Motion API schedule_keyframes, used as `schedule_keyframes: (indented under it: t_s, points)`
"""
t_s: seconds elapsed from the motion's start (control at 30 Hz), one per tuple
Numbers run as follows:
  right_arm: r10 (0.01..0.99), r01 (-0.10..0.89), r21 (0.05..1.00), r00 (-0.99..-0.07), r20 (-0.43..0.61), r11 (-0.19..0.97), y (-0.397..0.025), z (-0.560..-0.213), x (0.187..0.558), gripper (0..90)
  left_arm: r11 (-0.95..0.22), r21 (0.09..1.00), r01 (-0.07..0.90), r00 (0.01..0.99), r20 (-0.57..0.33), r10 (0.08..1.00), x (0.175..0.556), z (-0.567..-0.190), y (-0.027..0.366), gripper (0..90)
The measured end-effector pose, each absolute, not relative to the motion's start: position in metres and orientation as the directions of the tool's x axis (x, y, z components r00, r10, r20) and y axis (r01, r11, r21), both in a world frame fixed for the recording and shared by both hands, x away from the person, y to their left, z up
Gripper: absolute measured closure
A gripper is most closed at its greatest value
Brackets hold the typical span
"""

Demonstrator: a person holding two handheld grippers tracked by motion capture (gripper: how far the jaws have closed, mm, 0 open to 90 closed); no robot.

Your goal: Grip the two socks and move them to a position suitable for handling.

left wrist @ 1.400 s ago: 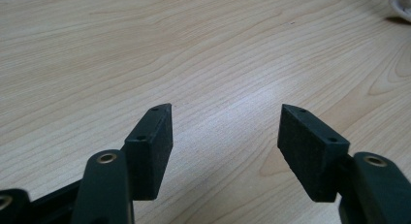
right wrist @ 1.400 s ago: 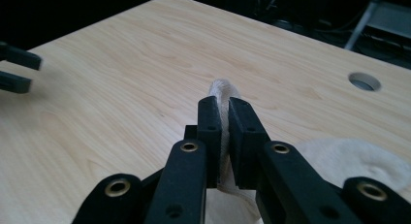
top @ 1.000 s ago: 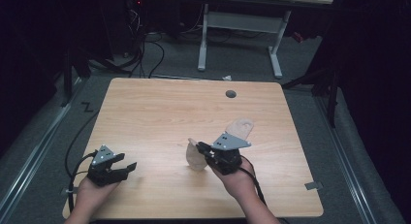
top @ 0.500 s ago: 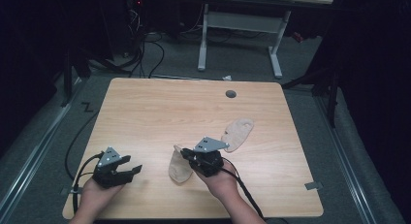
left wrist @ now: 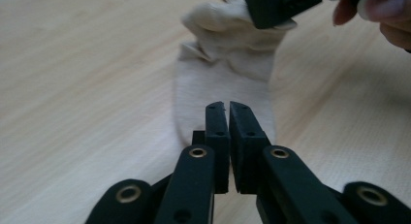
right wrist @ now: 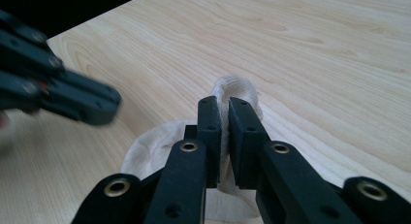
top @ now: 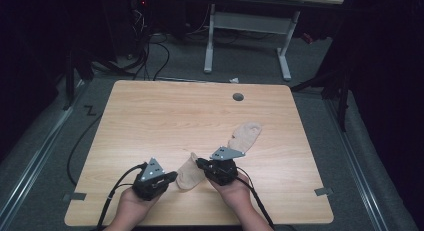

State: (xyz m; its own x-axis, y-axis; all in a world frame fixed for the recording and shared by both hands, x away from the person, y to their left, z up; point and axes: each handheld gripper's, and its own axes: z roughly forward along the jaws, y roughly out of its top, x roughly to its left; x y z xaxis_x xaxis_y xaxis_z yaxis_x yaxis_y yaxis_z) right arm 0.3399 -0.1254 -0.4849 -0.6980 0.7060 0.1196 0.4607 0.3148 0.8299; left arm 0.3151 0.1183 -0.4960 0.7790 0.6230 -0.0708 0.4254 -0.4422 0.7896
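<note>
Right gripper [top: 200,164]: my jaws are clamped on a fold of the near sock [top: 189,172], a beige one; in the right gripper view the cloth [right wrist: 232,90] bulges up between and just beyond the jaw tips, the rest of it spread under them on the table [top: 150,116].

Left gripper [top: 172,176]: jaws drawn together with a thin slit between them, nothing caught there as far as I can see. In the left gripper view the same sock [left wrist: 228,83] lies flat directly ahead of the tips, its far end lifted and bunched in the other gripper [left wrist: 281,8].

Positions: the two grippers face each other across the sock, left tips just beside its near edge, right tips on its far end.

Second sock [top: 245,134]: beige, flat on the wood, beyond the right gripper and to its outer side, apart from the first.

Table: light wood, a round cable hole [top: 238,97] well beyond both grippers.
</note>
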Motion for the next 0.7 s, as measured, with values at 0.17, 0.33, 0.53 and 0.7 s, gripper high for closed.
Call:
schedule_keyframes:
  t_s: [0.17,0.33,0.53,0.7]
  points:
    - [0.704,0.461,0.831,-0.699,0.124,0.312,-0.126,-0.486,0.337,84.2,-0.533,0.725,0.436,0.804,-0.046,0.593,0.316,-0.514,0.099,87.4]
    - [0.715,0.461,0.834,-0.689,0.121,0.303,-0.137,-0.484,0.331,84.2,-0.553,0.689,0.467,0.790,-0.045,0.611,0.320,-0.522,0.109,87.4]
    - [0.738,0.479,0.826,-0.664,0.121,0.296,-0.158,-0.490,0.319,84.2,-0.553,0.685,0.474,0.769,-0.017,0.639,0.322,-0.522,0.127,86.3]
    - [0.745,0.504,0.802,-0.657,0.116,0.321,-0.165,-0.503,0.311,83.7,-0.544,0.686,0.483,0.762,-0.024,0.647,0.323,-0.522,0.132,84.4]
